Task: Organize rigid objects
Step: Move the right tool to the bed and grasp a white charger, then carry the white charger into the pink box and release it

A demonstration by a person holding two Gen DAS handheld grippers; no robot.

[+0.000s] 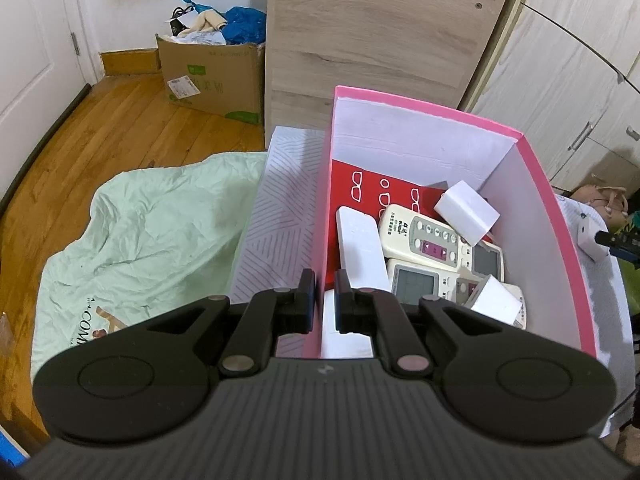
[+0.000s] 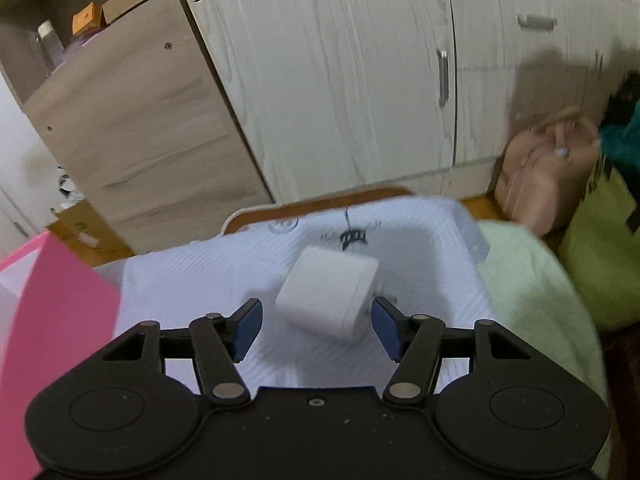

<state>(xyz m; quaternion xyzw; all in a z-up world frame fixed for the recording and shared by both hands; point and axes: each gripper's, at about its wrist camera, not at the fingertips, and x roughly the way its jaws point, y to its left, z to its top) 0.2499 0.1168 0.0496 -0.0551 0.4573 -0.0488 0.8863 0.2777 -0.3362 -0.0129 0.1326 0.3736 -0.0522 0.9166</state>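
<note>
The left tool (image 1: 323, 300) was clamped on the near left wall of a pink box (image 1: 560, 236), its fingers pressed together either side of the thin card. The right tool (image 2: 316, 324) had its fingers apart, one on each side of a white cube-shaped adapter (image 2: 330, 296) without pressing on it. This adapter lay on a white padded cover (image 2: 192, 280), outside the box and just beside its right wall.

Most of the sorting looked done. Inside the box lay one plain white remote (image 1: 358, 248), one cream remote with purple buttons (image 1: 424, 232), and at least two more remotes with grey screens (image 1: 416, 280), partly buried. Two white blocks (image 1: 466, 210) rested on top of them, and a red card printed with glasses (image 1: 384, 184) lay underneath.

One loose item, the adapter, seemed to remain; no other stray object showed on the cover. A green sheet (image 1: 140, 232) lay on the floor to the left.
</note>
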